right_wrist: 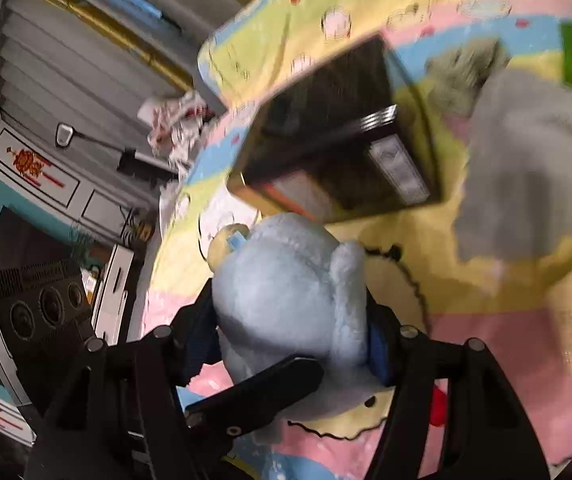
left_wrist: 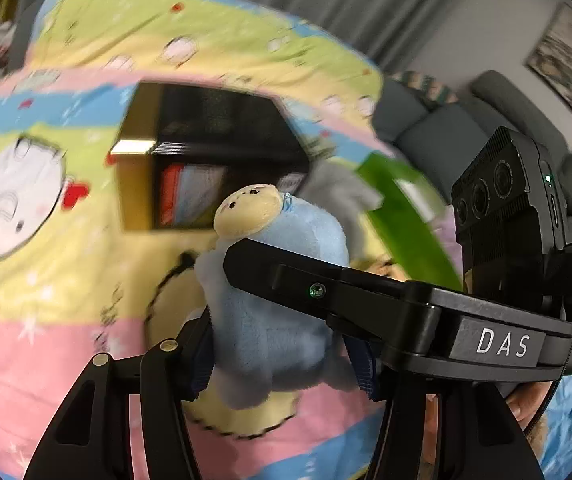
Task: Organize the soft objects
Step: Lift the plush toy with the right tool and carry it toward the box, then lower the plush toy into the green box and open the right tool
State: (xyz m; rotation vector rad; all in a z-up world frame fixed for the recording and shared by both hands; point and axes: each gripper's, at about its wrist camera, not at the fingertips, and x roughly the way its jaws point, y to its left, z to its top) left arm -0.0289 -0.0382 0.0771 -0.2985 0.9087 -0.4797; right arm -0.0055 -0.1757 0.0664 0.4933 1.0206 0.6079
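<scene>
A light blue plush toy (left_wrist: 282,300) with a cream face is held above the patterned bedspread (left_wrist: 46,260). My left gripper (left_wrist: 282,356) is shut on its lower body. My right gripper (right_wrist: 292,340) is shut on the same toy (right_wrist: 286,292), and one of its fingers (left_wrist: 286,276) crosses the toy in the left wrist view. A black storage box (left_wrist: 222,152) with gold sides lies open on the bed beyond the toy, with folded items inside; it also shows in the right wrist view (right_wrist: 334,128).
A grey soft cloth (right_wrist: 526,168) and a darker furry item (right_wrist: 462,76) lie on the bed to the right of the box. A green object (left_wrist: 406,208) lies by them. A grey sofa (left_wrist: 446,128) and curtains stand behind the bed.
</scene>
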